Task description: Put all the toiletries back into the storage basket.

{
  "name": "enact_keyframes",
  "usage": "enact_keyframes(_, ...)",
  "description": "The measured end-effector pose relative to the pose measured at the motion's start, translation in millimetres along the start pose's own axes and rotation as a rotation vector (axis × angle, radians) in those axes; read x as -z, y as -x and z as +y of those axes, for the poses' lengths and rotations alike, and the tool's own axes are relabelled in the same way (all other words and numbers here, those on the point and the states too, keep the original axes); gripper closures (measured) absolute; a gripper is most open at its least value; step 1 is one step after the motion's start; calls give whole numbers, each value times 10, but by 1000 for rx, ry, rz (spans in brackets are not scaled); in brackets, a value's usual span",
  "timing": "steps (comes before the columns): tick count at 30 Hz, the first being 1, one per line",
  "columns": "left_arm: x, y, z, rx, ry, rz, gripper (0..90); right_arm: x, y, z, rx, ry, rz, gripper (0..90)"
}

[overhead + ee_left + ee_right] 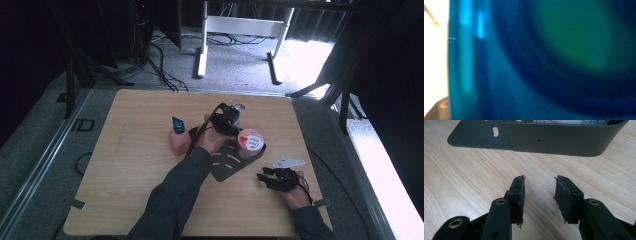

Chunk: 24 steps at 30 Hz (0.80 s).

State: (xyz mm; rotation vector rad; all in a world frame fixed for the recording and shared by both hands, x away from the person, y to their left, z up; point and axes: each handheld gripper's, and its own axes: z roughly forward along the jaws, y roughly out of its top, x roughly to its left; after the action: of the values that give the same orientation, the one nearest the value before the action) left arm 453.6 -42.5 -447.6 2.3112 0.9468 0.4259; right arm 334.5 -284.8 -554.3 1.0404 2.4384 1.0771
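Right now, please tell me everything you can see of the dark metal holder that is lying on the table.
The dark metal holder looks like thin sheet metal, matt grey-black. Its flat base plate has several oblong slots and lies on the wooden table. At one end, a low band with rounded corners and a small hole stands up from the plate. A white container with a red label stands inside that band. The right gripper, jaws open, points at the holder without touching it.

Left claw (231,114) view: blue-green blur.
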Motion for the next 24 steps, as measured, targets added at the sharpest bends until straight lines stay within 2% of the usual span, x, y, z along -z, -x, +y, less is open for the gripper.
enact_keyframes(24, -146, -71, 11, 37, -6, 15, 553, 0, 4, 0, -1, 1, 2, 592)
